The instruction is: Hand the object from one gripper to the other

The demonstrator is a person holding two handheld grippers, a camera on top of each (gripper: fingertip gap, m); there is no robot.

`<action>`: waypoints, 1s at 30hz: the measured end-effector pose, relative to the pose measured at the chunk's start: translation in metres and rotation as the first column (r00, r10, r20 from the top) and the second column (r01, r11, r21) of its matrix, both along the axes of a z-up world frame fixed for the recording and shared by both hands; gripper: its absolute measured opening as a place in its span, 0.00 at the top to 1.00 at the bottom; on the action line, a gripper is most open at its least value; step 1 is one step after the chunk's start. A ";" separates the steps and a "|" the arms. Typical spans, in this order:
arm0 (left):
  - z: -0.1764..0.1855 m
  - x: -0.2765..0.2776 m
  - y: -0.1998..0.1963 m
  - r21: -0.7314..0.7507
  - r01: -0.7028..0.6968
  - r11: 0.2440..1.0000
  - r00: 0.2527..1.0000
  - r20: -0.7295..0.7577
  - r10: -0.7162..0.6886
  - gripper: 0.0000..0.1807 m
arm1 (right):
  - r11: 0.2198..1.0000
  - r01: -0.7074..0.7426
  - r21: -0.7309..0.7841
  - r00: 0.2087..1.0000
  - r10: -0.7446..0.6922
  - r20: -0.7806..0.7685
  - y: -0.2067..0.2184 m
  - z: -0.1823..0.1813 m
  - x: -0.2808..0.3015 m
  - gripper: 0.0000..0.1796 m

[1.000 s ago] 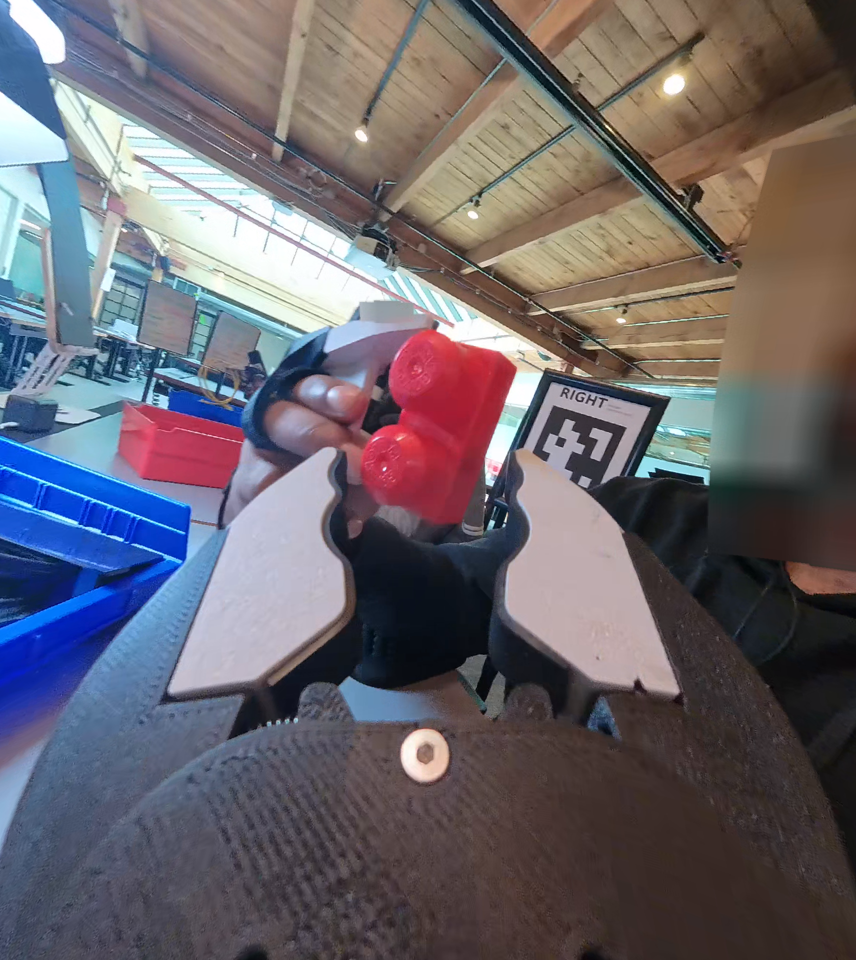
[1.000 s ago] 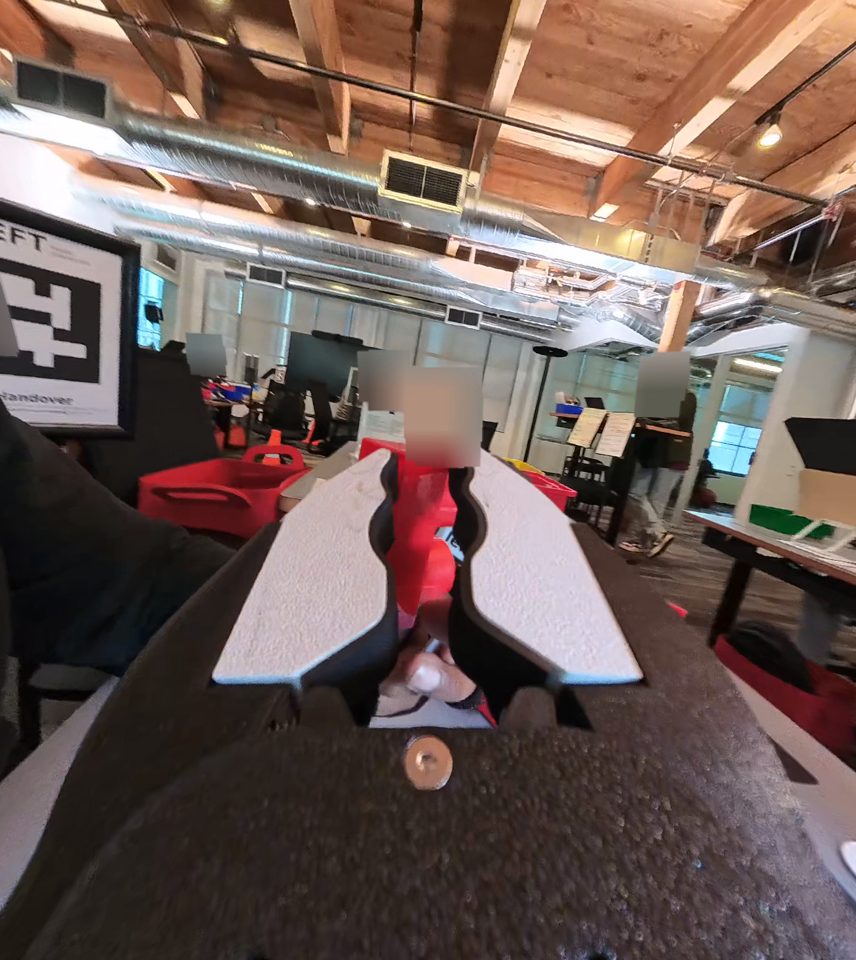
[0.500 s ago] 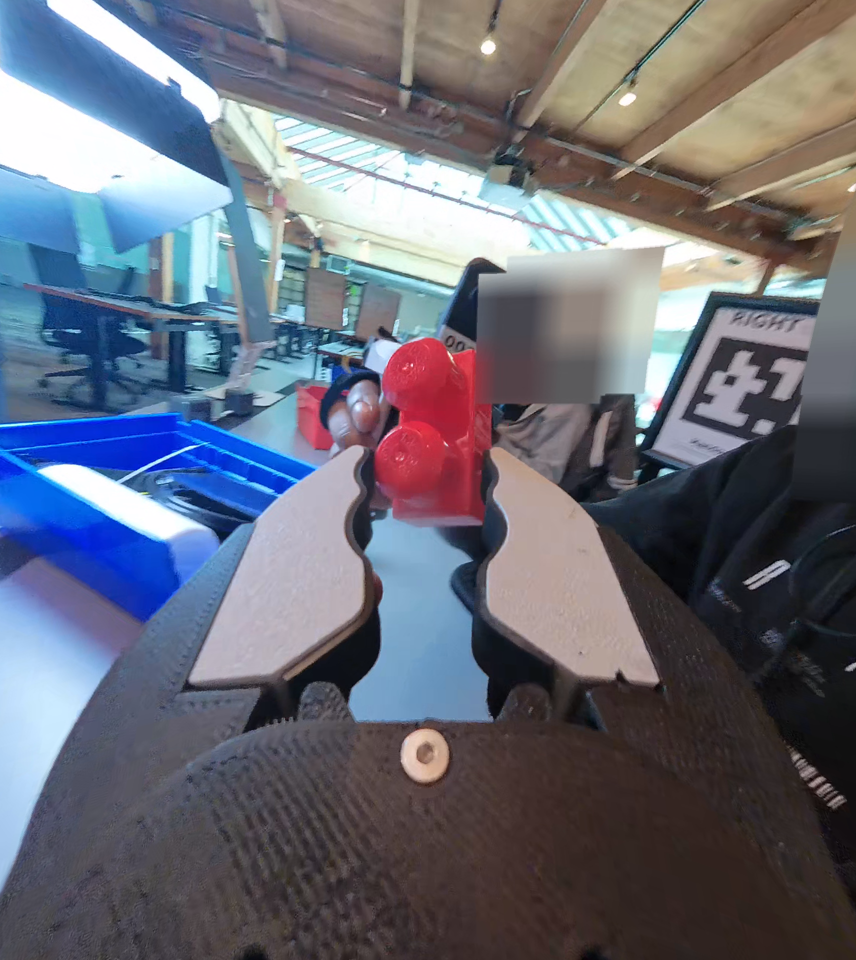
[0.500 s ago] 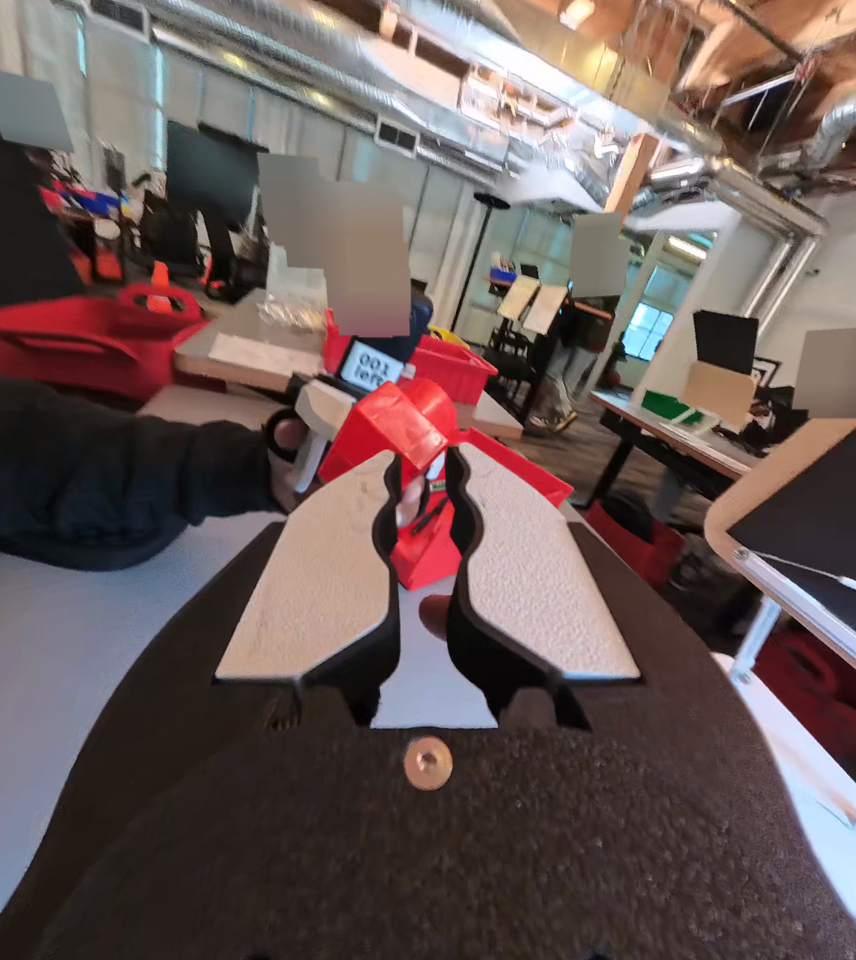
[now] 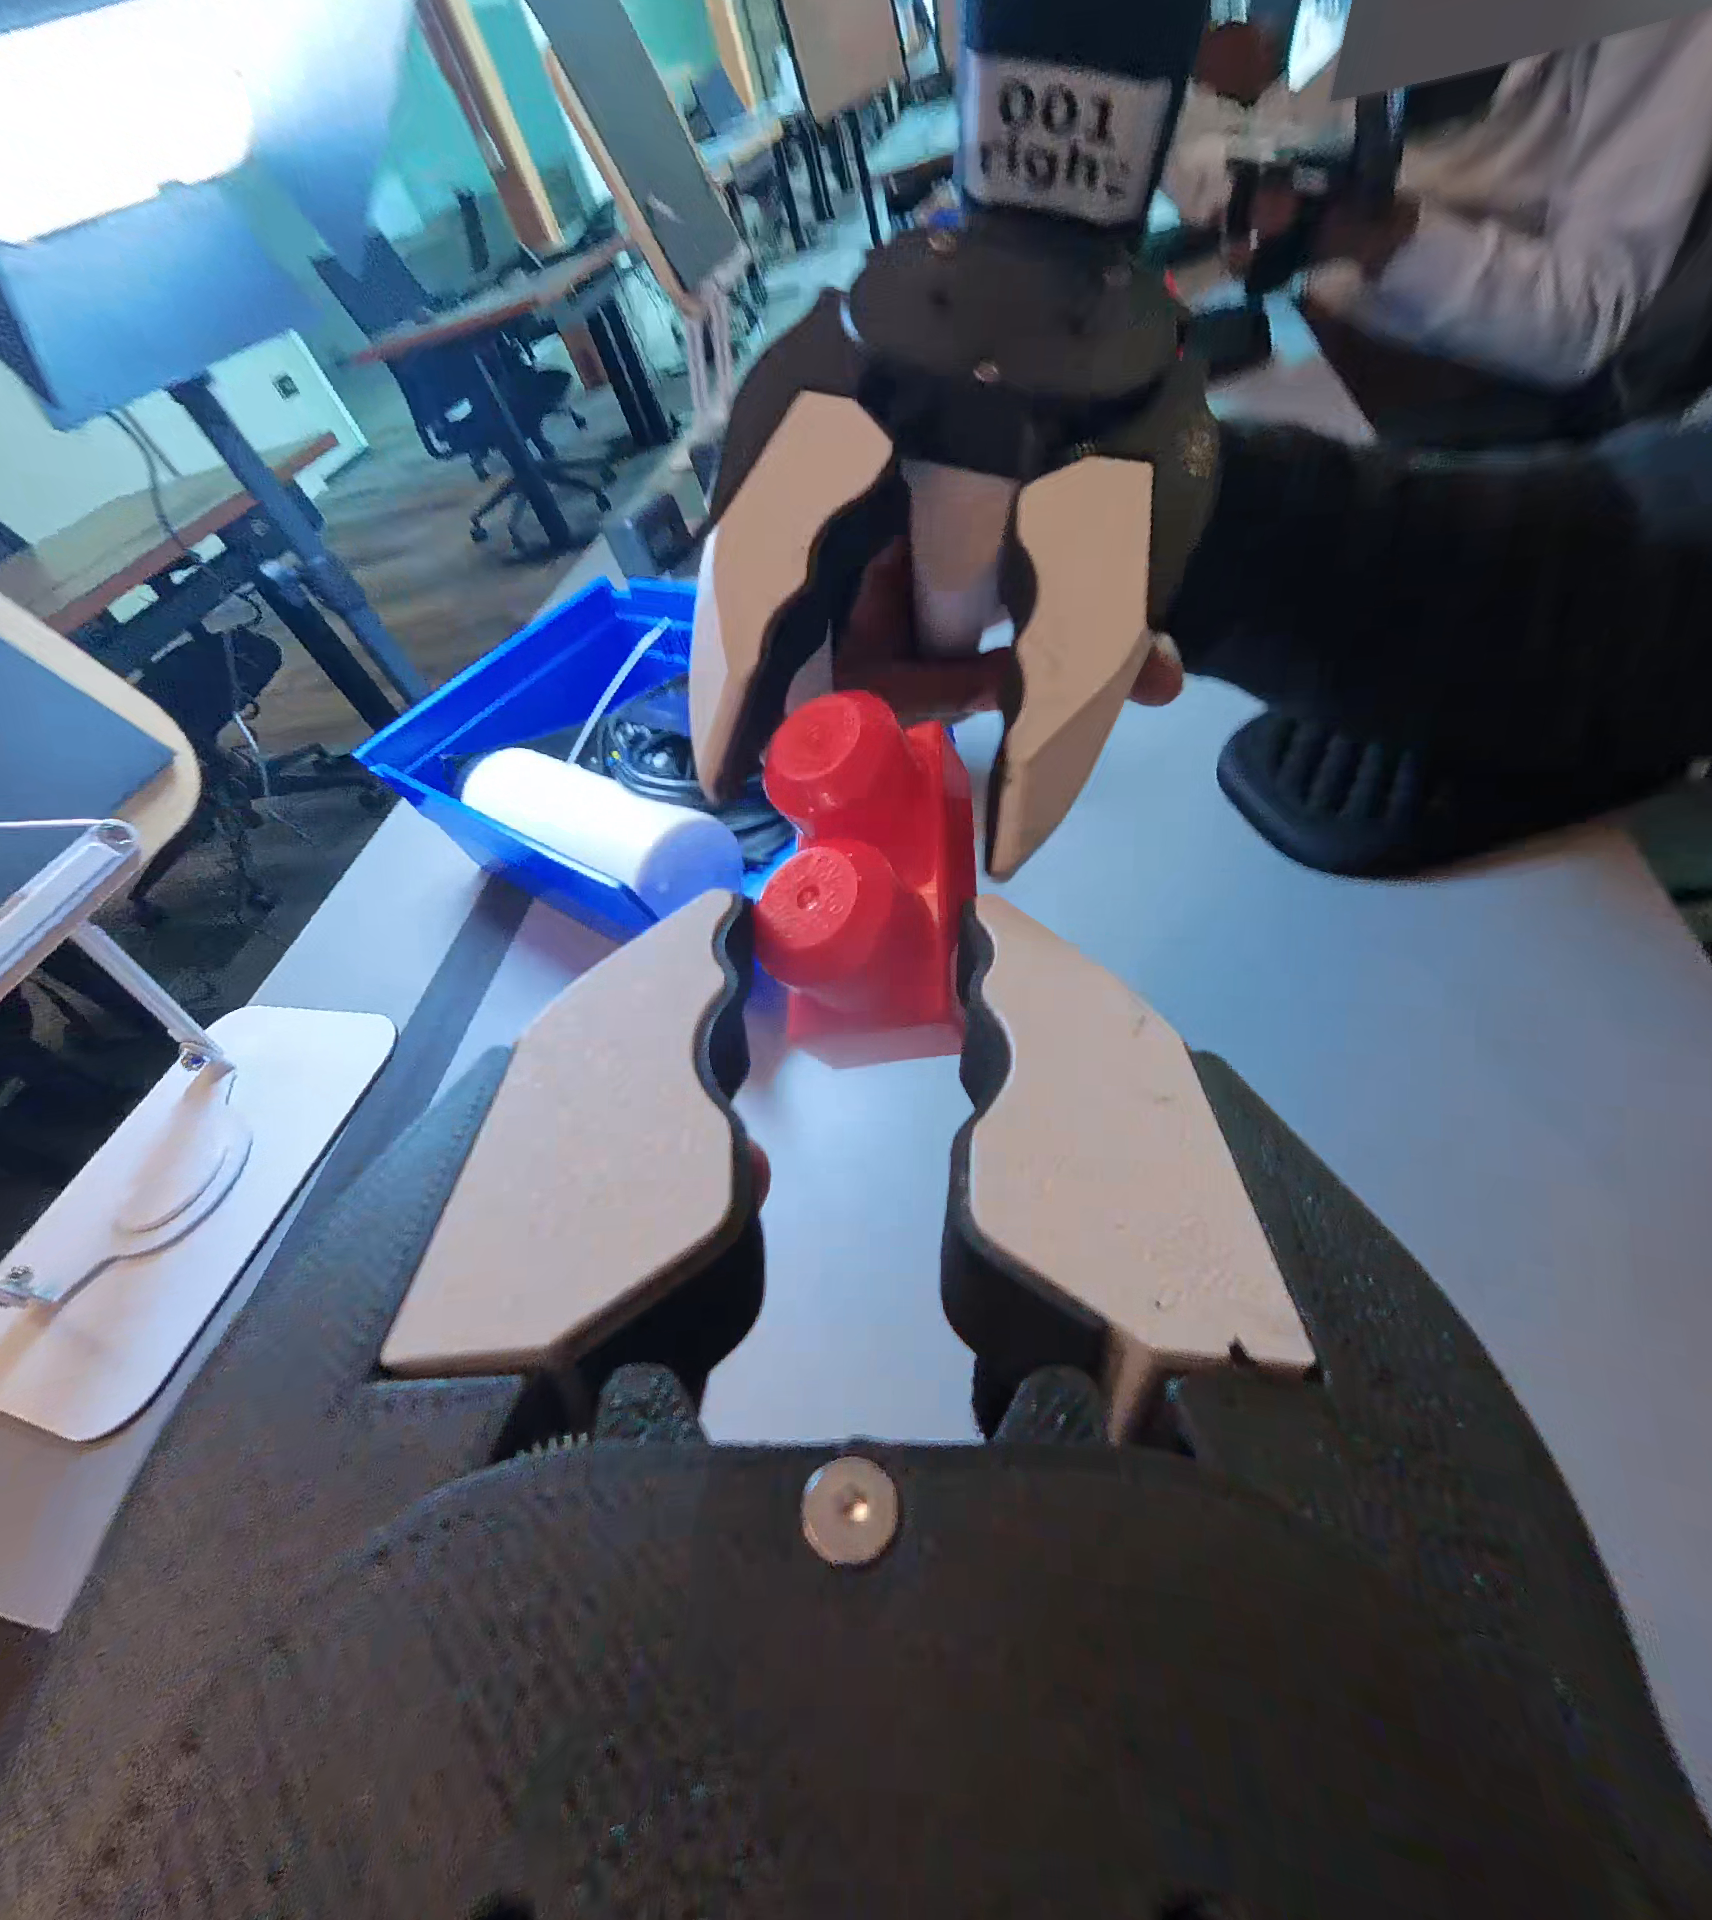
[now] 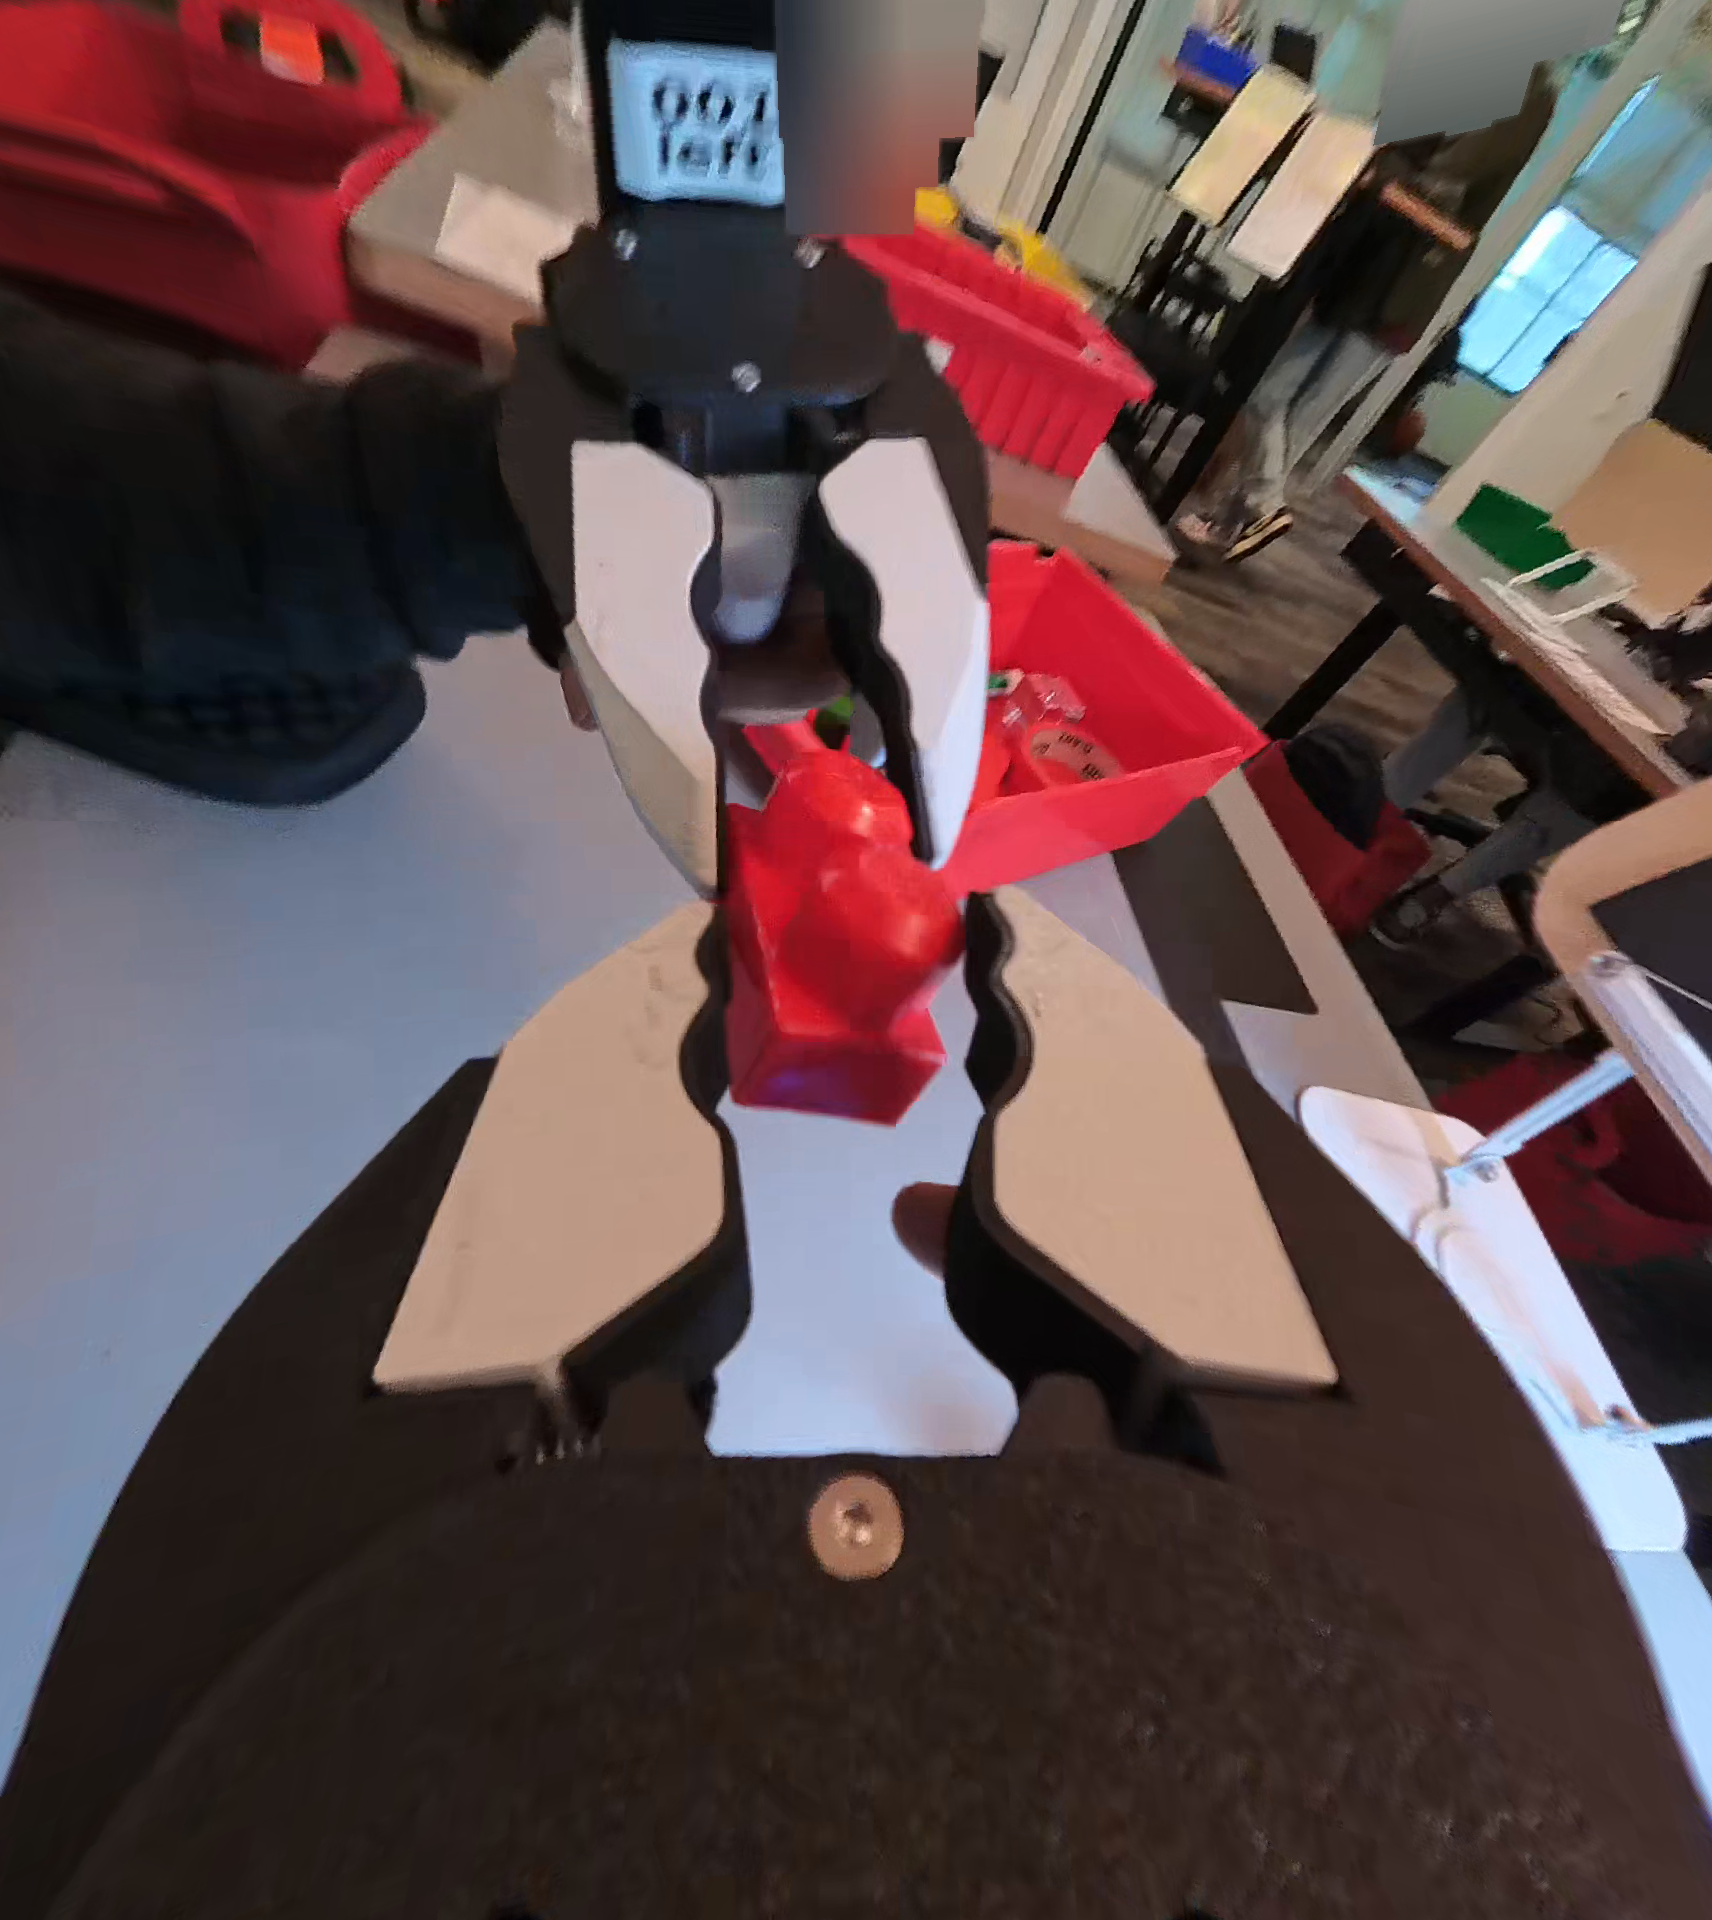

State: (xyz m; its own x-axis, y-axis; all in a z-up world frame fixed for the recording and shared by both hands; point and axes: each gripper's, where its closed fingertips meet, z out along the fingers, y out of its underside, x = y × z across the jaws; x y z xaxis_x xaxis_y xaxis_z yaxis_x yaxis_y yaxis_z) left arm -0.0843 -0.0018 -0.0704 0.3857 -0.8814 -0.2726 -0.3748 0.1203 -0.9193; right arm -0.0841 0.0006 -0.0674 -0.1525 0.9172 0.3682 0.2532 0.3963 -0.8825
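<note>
Red block (image 5: 873, 894) held above the table (image 5: 1299, 1039), pinched at its near end by left gripper (image 5: 847, 920). Right gripper (image 5: 857, 821) spread wide around the far end, not clamping. Likely mid-handover: grippers placed tip to tip so both reached the block.

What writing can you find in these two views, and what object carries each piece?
White label on the right gripper: printed characters, not transcribed here.
White label on the left gripper: likewise, and blurred.
Stickers in the red bin: too small to read.
Red block: none visible.
</note>
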 end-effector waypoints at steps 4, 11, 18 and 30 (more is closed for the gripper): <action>-0.017 0.004 -0.005 -0.030 0.028 0.999 0.996 -0.083 -0.031 0.80 | 1.000 -0.023 0.018 0.997 0.022 0.068 -0.008 -0.015 0.001 0.78; -0.037 0.008 -0.026 -0.092 0.016 0.996 1.000 -0.008 -0.017 0.80 | 0.998 0.020 -0.052 0.998 -0.017 0.061 -0.023 -0.039 0.022 0.83; -0.048 -0.042 -0.040 -0.068 -0.159 0.985 0.982 0.091 0.165 0.79 | 0.938 0.318 -0.140 0.948 -0.315 0.039 0.025 -0.062 0.084 0.83; -0.057 -0.117 -0.024 -0.082 -0.490 0.868 0.814 0.313 0.489 0.79 | 0.497 0.862 -0.101 0.494 -0.867 -0.061 0.186 -0.025 0.171 0.83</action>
State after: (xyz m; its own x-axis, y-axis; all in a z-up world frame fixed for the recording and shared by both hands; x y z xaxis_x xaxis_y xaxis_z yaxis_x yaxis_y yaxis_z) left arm -0.2014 -0.0259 -0.1269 0.8311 -0.5523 -0.0653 -0.0775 0.0012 -0.9970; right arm 0.0870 0.1864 -0.0928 0.7585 0.5875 0.2820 0.3622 -0.0202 -0.9319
